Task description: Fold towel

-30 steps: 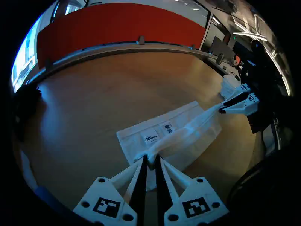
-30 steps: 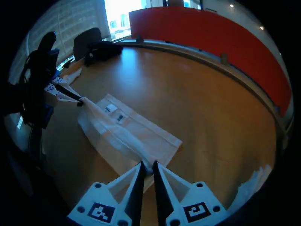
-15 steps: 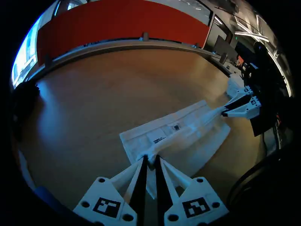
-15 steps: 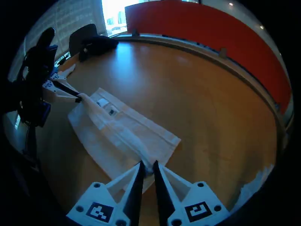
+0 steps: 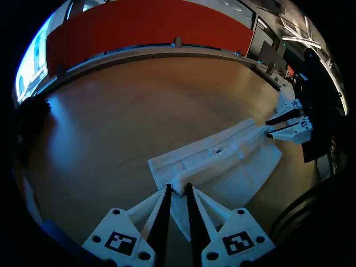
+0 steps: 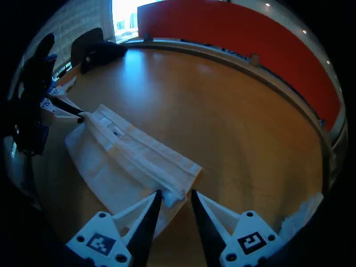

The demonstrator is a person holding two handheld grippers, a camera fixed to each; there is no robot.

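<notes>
- White towel flat on wooden tabletop, stretched as a long strip between both claws.
- Folded layers stacked in a thicker band along the far long edge; thinner single layer spread out on the near side.
- Small label visible on the top of the band, too small to read.
- Left claw: narrow gap between fingers, one towel corner lying flat inside the gap.
- Right claw: wide, fingers clearly parted, opposite towel corner resting on the tabletop between them, no pinch.
- Left gripper view: right claw at the far end of the strip, fingers apart, tips just beside the towel end.
- Right gripper view: left claw at the far end of the strip, tips at the towel corner; gap not resolvable at that distance.
- Red partition along the far tabletop edge.
- Dark chair beyond the far left corner.
</notes>
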